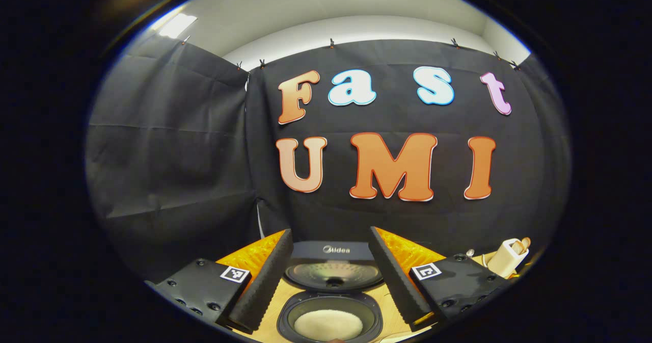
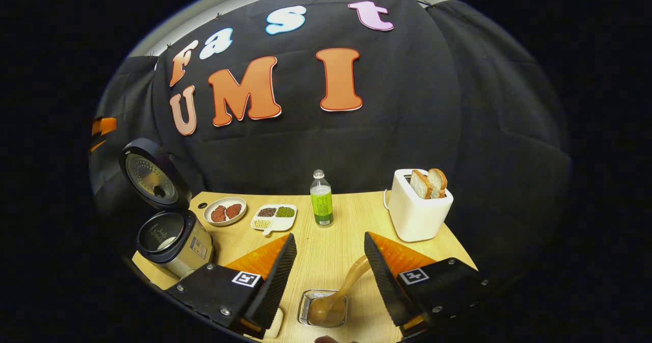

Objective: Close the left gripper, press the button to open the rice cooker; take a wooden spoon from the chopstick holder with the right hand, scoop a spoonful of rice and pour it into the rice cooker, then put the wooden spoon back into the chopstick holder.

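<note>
In the left gripper view, the left gripper (image 1: pixel 331 271) hangs above the rice cooker (image 1: pixel 330 302) with its fingers spread wide and nothing between them. The cooker's lid (image 1: pixel 333 269) stands open behind the pot, and white rice (image 1: pixel 328 324) lies in the pot's bottom. Off to the right of the cooker stands a white toaster (image 1: pixel 505 257).

In the right gripper view, the right gripper (image 2: pixel 326 276) is spread too, gripping nothing. The wooden spoon (image 2: pixel 336 294) sits bowl-down in the metal chopstick holder (image 2: pixel 323 310), its handle leaning up toward the right finger; whether it touches I cannot tell. The rice cooker (image 2: pixel 175 241) stands open, well left of the holder. Beyond the holder on the wooden table (image 2: pixel 346 226) are a round plate (image 2: pixel 224 211), a divided dish (image 2: pixel 274 217), a green bottle (image 2: pixel 322 200) and the toaster (image 2: pixel 418 211) with bread slices (image 2: pixel 429 182).
</note>
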The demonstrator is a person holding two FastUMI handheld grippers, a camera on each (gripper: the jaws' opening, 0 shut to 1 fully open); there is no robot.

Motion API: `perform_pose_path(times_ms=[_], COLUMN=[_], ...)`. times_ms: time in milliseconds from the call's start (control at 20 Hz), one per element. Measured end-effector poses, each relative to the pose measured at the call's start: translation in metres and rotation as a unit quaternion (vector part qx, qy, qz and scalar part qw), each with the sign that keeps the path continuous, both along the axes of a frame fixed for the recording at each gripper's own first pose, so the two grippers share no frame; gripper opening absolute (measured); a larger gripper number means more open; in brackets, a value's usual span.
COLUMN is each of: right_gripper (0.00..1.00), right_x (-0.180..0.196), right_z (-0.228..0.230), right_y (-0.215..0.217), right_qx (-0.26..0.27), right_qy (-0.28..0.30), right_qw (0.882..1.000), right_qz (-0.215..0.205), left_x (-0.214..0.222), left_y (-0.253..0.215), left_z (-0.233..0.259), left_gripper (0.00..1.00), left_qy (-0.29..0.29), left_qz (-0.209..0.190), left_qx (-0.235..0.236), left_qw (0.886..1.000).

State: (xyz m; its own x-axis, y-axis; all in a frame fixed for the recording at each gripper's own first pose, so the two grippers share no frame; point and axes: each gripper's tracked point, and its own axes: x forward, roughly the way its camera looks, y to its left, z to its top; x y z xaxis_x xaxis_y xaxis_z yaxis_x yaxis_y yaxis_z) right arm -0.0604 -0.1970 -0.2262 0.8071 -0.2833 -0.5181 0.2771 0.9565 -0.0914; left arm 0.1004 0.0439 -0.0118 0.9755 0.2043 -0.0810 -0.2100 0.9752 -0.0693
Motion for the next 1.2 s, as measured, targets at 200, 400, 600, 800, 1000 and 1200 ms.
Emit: perform_pose_path(times_ms=[200, 400, 600, 800, 1000, 1200], right_gripper=[0.87, 0.88, 0.88, 0.88, 0.88, 0.88], right_x=[0.008, 0.013, 0.014, 0.018, 0.022, 0.030], right_z=[0.017, 0.033, 0.039, 0.043, 0.042, 0.044], right_y=[0.001, -0.002, 0.000, 0.004, 0.012, 0.022], right_qx=[-0.019, -0.024, -0.026, -0.026, -0.023, -0.020], right_qy=[-0.004, -0.017, -0.024, -0.029, -0.029, -0.031], right_qw=[1.000, 1.000, 0.999, 0.999, 0.999, 0.999], right_qz=[0.010, 0.003, 0.005, 0.013, 0.024, 0.039], left_x=[0.042, 0.076, 0.108, 0.113, 0.107, 0.082], left_y=[0.007, 0.017, 0.001, 0.003, 0.008, -0.002], left_z=[-0.010, -0.018, -0.040, -0.088, -0.094, -0.120], left_gripper=[0.94, 0.94, 0.97, 0.94, 0.98, 0.97], left_qy=[0.026, 0.066, 0.117, 0.212, 0.246, 0.300], left_qz=[0.013, 0.014, -0.019, -0.022, 0.002, 0.005], left_qx=[-0.010, -0.011, -0.022, -0.014, -0.001, 0.007], left_qw=[1.000, 0.998, 0.993, 0.977, 0.969, 0.954])
